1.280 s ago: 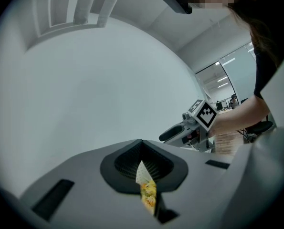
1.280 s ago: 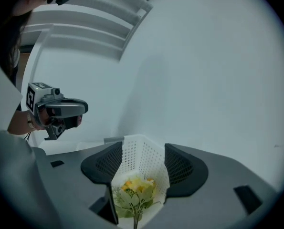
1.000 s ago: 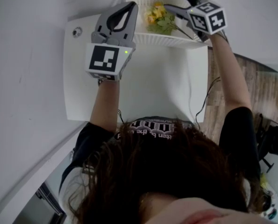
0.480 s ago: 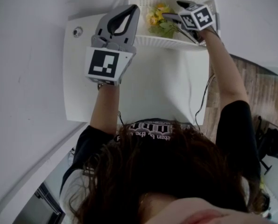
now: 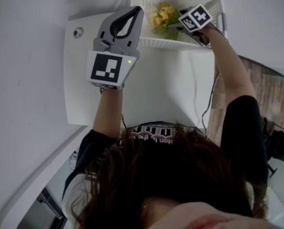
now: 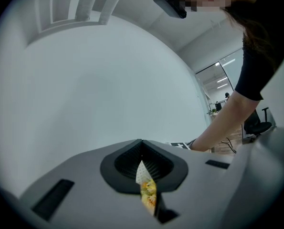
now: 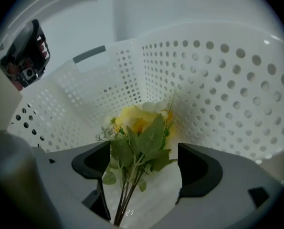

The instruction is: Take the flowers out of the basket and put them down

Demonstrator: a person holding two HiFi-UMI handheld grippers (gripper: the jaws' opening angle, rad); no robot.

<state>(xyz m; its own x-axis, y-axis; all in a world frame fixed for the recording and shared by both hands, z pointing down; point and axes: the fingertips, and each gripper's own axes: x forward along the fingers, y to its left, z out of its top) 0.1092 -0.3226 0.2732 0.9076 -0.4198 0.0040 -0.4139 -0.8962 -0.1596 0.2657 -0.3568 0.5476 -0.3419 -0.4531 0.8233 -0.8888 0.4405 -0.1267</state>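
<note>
Head view: the flowers (image 5: 162, 17) lie in the basket (image 5: 170, 43) on the table (image 5: 156, 85). The left gripper (image 5: 131, 13) hovers beside it, and the right gripper (image 5: 176, 23) dips inside.

Left gripper view: jaws together, empty.

Right gripper view: jaws have just been opening and stand wide, the stems loose between them.

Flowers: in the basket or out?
In: the flowers lie inside the white basket, its perforated walls around them in the right gripper view.

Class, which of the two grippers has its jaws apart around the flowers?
The right gripper, down in the basket: its jaws have just been opening and now stand either side of the flowers. The left gripper has its jaws together.
</note>
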